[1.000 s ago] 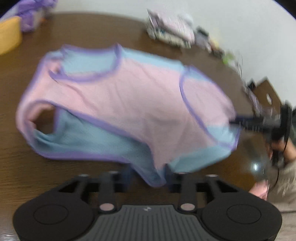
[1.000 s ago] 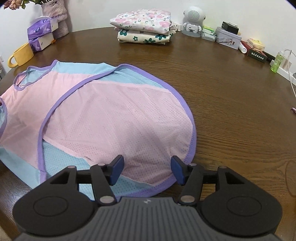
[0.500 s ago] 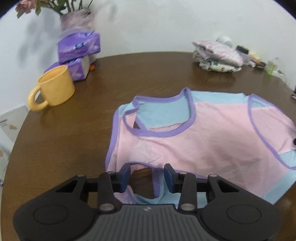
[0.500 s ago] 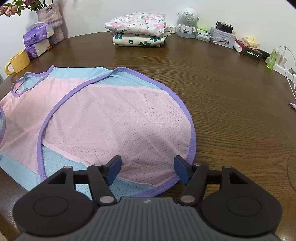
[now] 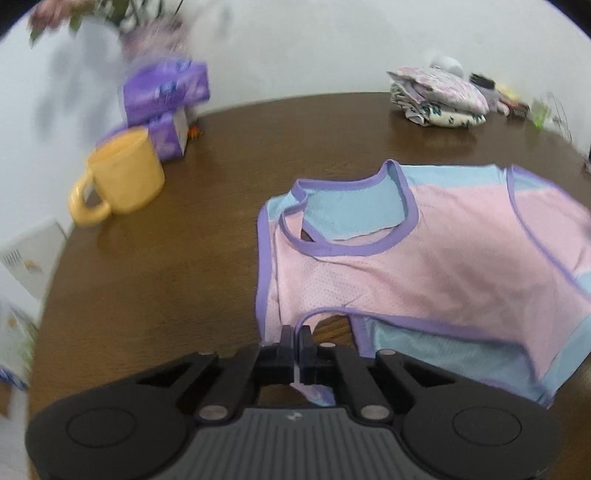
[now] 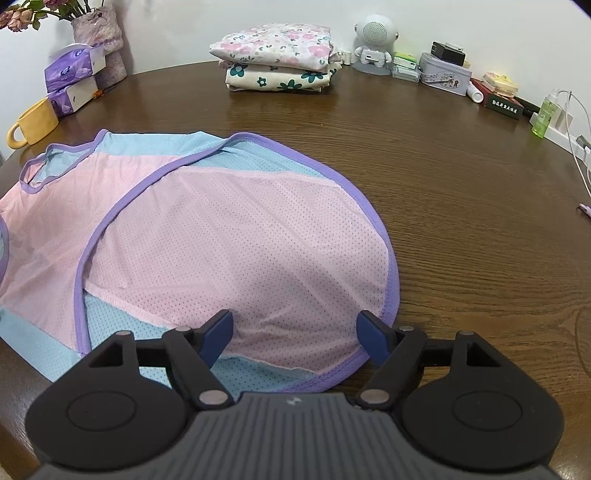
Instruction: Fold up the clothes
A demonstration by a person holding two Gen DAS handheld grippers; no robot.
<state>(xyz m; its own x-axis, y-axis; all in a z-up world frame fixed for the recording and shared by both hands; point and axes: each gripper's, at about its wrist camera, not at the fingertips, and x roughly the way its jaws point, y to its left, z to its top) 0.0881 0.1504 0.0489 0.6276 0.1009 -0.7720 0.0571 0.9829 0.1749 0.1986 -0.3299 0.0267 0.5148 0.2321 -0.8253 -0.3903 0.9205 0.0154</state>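
Vest [image 5: 424, 266]: light, limp mesh; grip at purple trim.
Left gripper [image 5: 295, 341]: jaws pinching armhole trim.
Right gripper [image 6: 295, 334]: jaws spread over hem.

round dark wooden table [image 6: 461, 192] against a plain white wall [image 6: 177, 29].

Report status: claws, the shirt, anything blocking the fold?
Left claw shut on pink shirt armhole trim. Right claw open, over the hem. Yellow mug off to the side, apart from the shirt.
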